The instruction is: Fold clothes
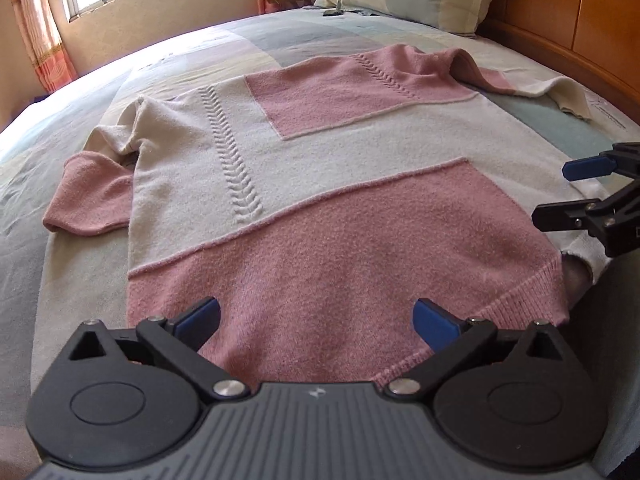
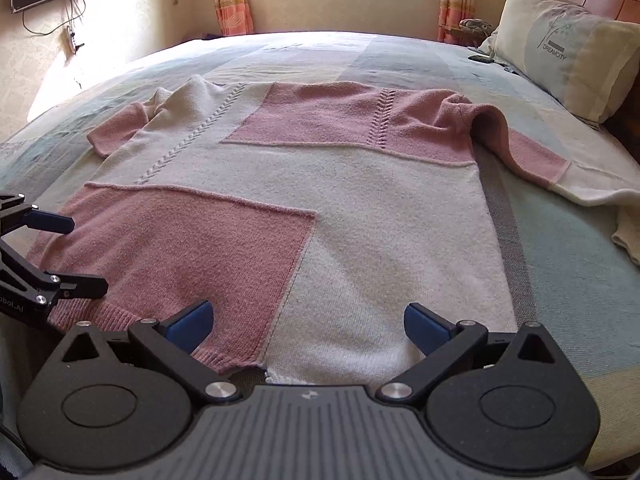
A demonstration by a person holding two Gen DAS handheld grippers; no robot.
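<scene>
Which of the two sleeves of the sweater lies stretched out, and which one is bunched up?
The sleeve on the pillow side lies stretched out across the bed. The other sleeve, on the side away from the pillow, is bunched up against the sweater body.

A: The sweater point(image 2: 280, 200) – what is it made of?
B: Knit cloth, fuzzy and matt, in pink and cream panels, with raised cable ridges and a ribbed hem.
A: And the bed point(image 2: 560, 272)?
B: A soft woven cover, matt, in pale blocks. The pillow point(image 2: 560, 44) is smooth printed cloth; the headboard point(image 1: 580, 20) behind it is glossy varnished wood.
A: The claws?
B: The left claw point(image 1: 316, 320) and the right claw point(image 2: 308, 324) look like matt black plastic with shiny metal rivets – the pads are blue and smooth, the housing ribbed grey.
</scene>
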